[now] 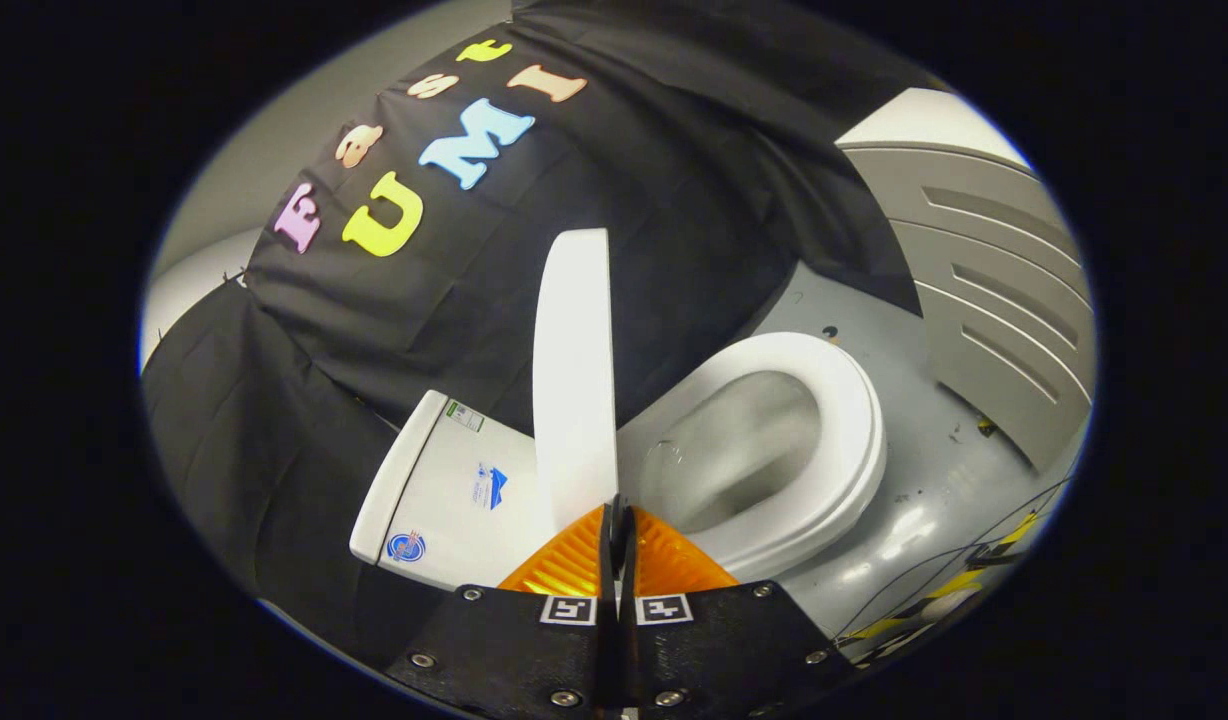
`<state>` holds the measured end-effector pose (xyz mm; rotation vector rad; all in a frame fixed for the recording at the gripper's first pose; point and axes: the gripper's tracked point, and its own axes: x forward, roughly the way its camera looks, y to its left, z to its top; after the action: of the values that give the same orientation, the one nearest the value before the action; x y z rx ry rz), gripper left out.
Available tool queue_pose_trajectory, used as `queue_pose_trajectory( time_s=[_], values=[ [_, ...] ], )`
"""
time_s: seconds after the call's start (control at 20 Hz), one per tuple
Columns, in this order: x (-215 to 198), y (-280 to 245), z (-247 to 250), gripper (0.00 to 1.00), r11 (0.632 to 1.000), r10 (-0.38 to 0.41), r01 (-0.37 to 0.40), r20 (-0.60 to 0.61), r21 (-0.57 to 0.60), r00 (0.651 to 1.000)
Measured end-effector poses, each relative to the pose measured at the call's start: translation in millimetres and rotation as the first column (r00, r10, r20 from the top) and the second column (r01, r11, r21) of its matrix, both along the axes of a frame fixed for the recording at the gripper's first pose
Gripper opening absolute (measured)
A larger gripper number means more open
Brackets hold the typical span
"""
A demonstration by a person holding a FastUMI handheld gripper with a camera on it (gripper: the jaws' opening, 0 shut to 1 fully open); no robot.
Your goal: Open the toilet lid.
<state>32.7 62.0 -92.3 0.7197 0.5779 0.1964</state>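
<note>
Just ahead of the fingers, the toilet lid (574,370) is standing raised and seen edge-on, a narrow white slab rising from the hinge area up against the booth's black cloth wall (674,200). Its lower end is sitting right at the tips of the gripper (617,510), whose fingers are lying pressed together with no gap visible between them; whether they are pinching the lid's edge or merely touching it cannot be told. To one side of the lid the seat (834,440) is lying down on the bowl (734,450), the bowl's interior fully exposed. On the lid's other side the white tank (454,490) is showing, with small stickers on its face. The toilet is standing on a grey floor (924,500) carrying a few dark specks. Beyond the seat a grey ribbed panel (994,290) is rising from the floor, and near it yellow-and-black striped tape (964,580) is running along the floor's edge.
</note>
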Motion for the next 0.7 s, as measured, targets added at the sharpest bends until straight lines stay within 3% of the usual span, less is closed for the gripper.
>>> queue_pose_trajectory(
  time_s=[0.7],
  values=[
    [-0.2,62.5,51.3,0.00,0.987,0.082,-0.061,0.139,-0.150,0.987]
  ],
)
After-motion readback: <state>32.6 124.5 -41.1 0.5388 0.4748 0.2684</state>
